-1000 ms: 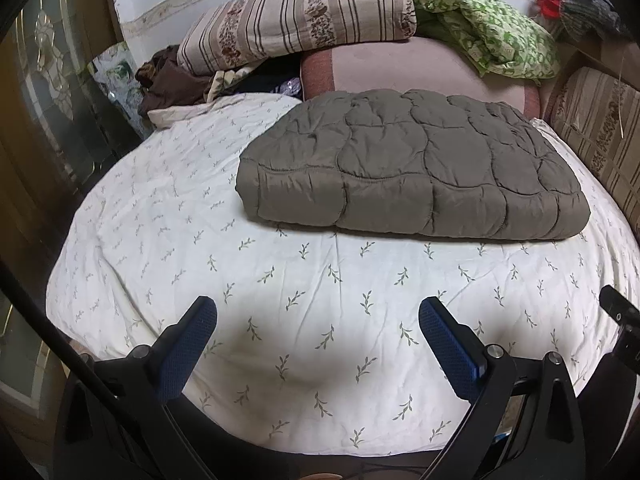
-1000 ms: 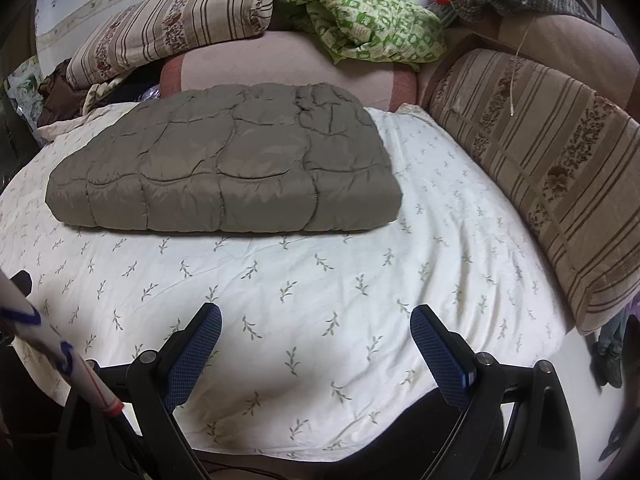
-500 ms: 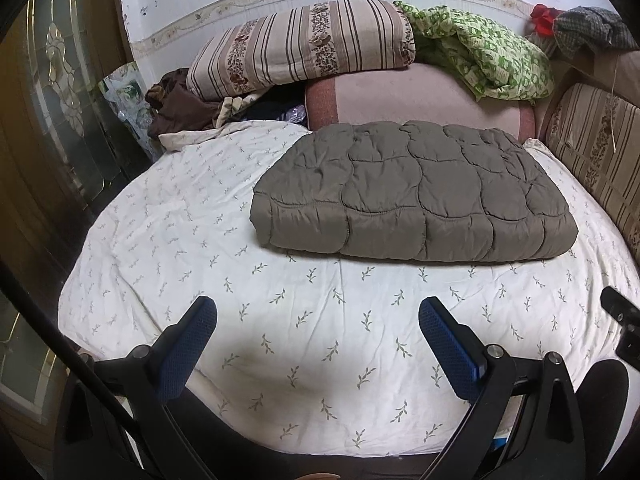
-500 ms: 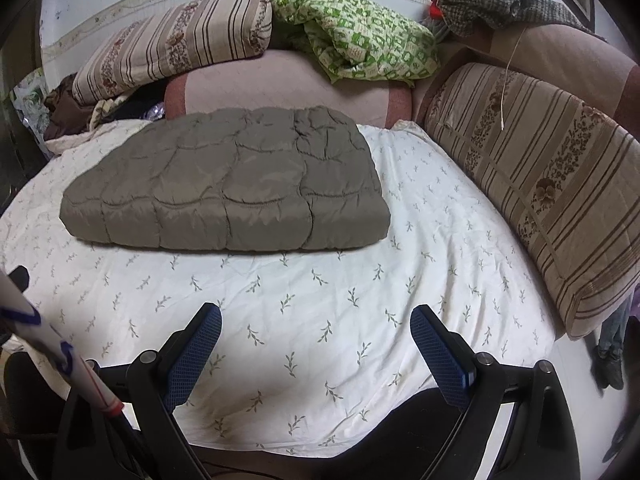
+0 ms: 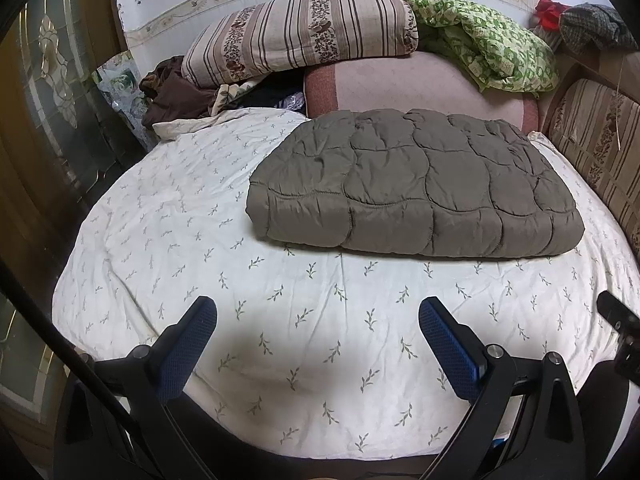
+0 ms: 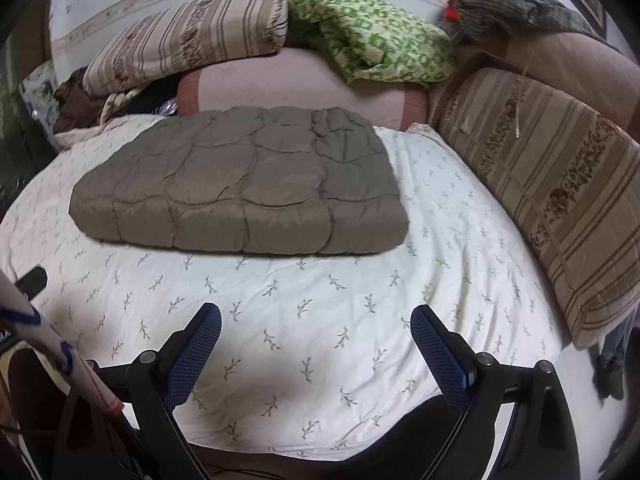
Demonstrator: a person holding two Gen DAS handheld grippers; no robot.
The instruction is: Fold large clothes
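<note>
Left gripper (image 5: 318, 316): jaws wide apart, nothing between the blue pads (image 5: 188, 344). It hovers over the near edge of the bed, with bare sheet under it. Right gripper (image 6: 316, 326): same state, jaws spread, empty, also above bare sheet near the front edge. Neither touches fabric.

Beyond the fingers: white sheet (image 5: 192, 208) with a small leaf print, mostly flat, with light wrinkles. Past that, toward the head of the bed, lies the grey-brown quilted garment (image 5: 416, 188). It sits as a compact, thick rectangle with rounded, doubled-over edges on the near side and squared corners. No sleeve, hem or loose flap sticks out in either view. It is well apart from both grippers, nearer the right half of the bed as seen from the left wrist.

Behind it: pink round headrest (image 5: 420, 84), striped bolster (image 5: 304, 32) on top, green patterned cloth (image 5: 492, 48) beside that, and a dark clothes heap (image 5: 172, 92) at the left. A striped cushion (image 6: 552, 192) lines the right side.

Judgement on progress: the folding of this piece looks complete; the bundle is neat and at rest. What may remain is tidying or moving it, or picking another item. I cannot tell from these views whether anything in the heap is meant to be next.
</note>
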